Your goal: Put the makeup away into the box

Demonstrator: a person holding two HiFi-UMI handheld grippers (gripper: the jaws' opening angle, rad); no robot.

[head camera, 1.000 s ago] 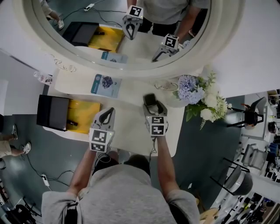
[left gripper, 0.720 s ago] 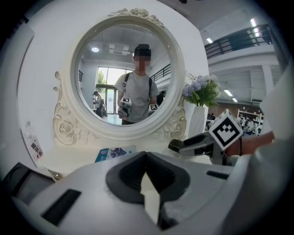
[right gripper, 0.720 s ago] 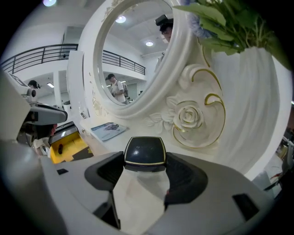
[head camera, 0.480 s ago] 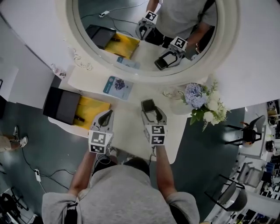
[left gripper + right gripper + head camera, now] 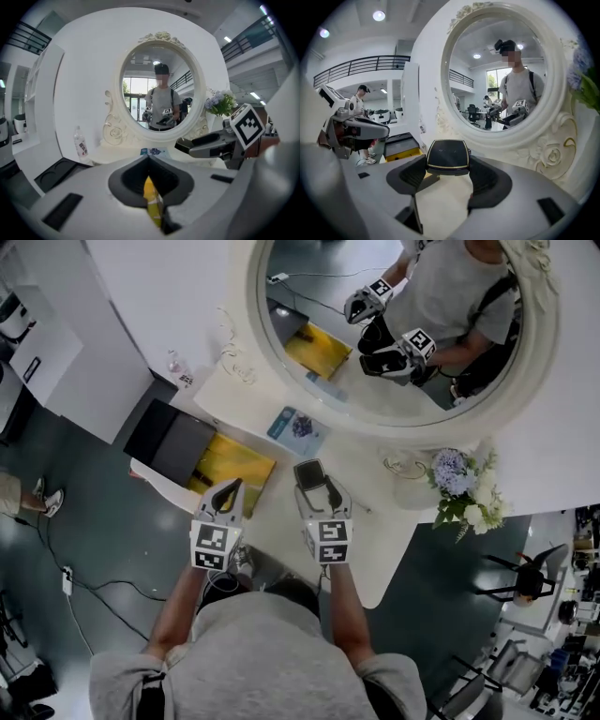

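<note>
Two claws clenched; right claw (image 5: 449, 172) grips a black compact (image 5: 447, 155); left claw (image 5: 149, 161) pressed shut.

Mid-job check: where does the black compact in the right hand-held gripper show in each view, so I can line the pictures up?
Head view: black compact at centre, at the right hand-held gripper's jaw tips.
Left gripper view: right of centre, seen edge-on at that gripper's tip.
Right gripper view: centre, clamped between the jaws.
Shared landmark: the round mirror, behind the compact in every view.
</note>
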